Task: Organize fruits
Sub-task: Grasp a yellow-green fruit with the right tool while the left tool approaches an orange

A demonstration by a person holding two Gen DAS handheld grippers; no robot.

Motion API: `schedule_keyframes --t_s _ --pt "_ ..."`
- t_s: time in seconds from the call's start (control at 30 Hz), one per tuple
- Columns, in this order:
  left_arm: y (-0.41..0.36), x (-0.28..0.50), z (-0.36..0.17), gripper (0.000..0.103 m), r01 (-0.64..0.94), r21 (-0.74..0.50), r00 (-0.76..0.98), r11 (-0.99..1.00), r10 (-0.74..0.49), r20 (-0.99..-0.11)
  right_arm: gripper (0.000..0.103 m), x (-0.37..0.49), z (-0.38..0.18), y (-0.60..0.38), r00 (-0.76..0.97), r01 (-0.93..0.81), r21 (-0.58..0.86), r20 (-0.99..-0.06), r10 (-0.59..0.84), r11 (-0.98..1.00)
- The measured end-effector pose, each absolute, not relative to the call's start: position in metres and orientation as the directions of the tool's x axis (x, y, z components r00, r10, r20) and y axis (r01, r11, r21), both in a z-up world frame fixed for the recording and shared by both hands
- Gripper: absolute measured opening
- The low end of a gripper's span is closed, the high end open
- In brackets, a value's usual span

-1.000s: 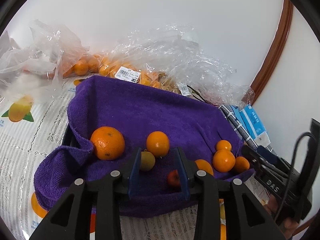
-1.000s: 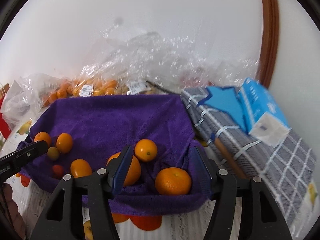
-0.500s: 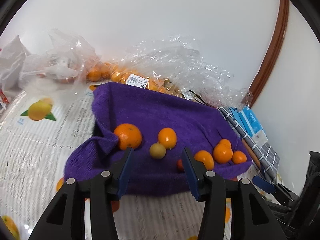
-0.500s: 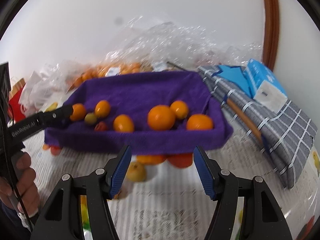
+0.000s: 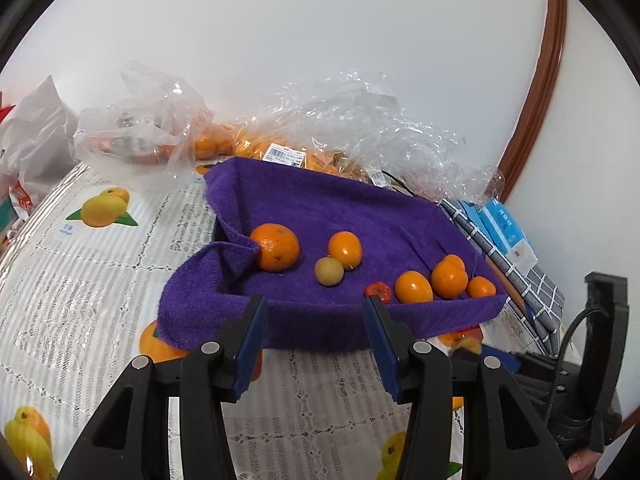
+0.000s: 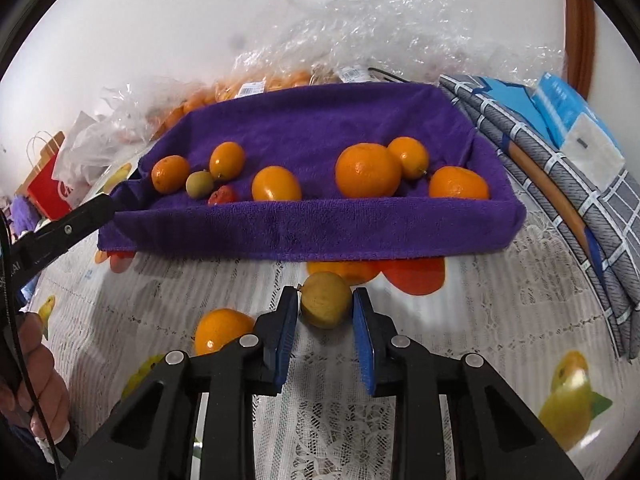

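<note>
A tray lined with a purple towel [image 5: 304, 320] [image 6: 304, 236] holds several oranges, a small green-yellow fruit [image 5: 328, 271] [image 6: 199, 184] and a small red fruit [image 5: 377, 291] [image 6: 222, 195]. My right gripper [image 6: 325, 305] has its blue pads on either side of a yellow-green fruit [image 6: 326, 305] lying on the tablecloth in front of the tray; I cannot tell whether the pads press on it. A loose orange [image 6: 221, 330] lies left of it. My left gripper [image 5: 314, 322] is open and empty, just before the tray's near edge.
Clear plastic bags of oranges [image 5: 320, 136] [image 6: 280, 76] lie behind the tray against the wall. A grey checked cloth and blue boxes [image 6: 560, 128] [image 5: 504, 228] sit to the right. A red paper bag [image 6: 48, 184] stands at the left. The tablecloth has printed fruit pictures.
Both grippers have pulled back from the tray. The right gripper has dropped toward the tablecloth and narrowed its pads around the yellow-green fruit. The left gripper has opened wider.
</note>
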State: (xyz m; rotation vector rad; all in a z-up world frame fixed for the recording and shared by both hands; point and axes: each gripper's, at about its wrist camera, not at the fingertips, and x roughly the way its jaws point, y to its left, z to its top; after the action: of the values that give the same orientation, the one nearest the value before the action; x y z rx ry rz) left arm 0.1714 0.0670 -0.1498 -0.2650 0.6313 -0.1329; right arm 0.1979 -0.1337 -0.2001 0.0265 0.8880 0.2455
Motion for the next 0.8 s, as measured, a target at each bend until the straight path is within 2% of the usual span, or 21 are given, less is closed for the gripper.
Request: schedule_keyframes --t_s 0.17,0.37,0.57,0.63,0.8 --pt "0.058 0.171 -0.152 0.047 0.065 -0.255 0.793 0.965 -0.205 -0.574 0.028 0.182 -0.193 -0.161 0.654 -0.146 0.073 -0.742 0.151 0.987" --pt "0.047 0.174 -0.157 0.047 0.098 -0.245 0.764 0.965 -0.230 -0.602 0.027 0.175 -0.204 -0.177 0.617 -0.137 0.050 -0.777 0.125 0.989" --pt "0.055 0.180 -0.165 0.044 0.098 -0.311 0.729 0.945 -0.281 -0.624 0.026 0.175 -0.205 -0.165 0.629 -0.167 -0.006 -0.771 0.101 0.986" --pt "0.050 0.180 -0.166 0.041 0.119 -0.311 0.716 0.943 -0.299 -0.631 0.026 0.173 -0.204 -0.165 0.635 -0.177 0.004 -0.764 0.117 0.984" --pt "0.032 0.171 -0.163 0.041 0.213 -0.284 0.702 0.935 -0.349 -0.621 0.026 0.167 -0.196 -0.181 0.674 -0.146 0.079 -0.721 0.158 0.986"
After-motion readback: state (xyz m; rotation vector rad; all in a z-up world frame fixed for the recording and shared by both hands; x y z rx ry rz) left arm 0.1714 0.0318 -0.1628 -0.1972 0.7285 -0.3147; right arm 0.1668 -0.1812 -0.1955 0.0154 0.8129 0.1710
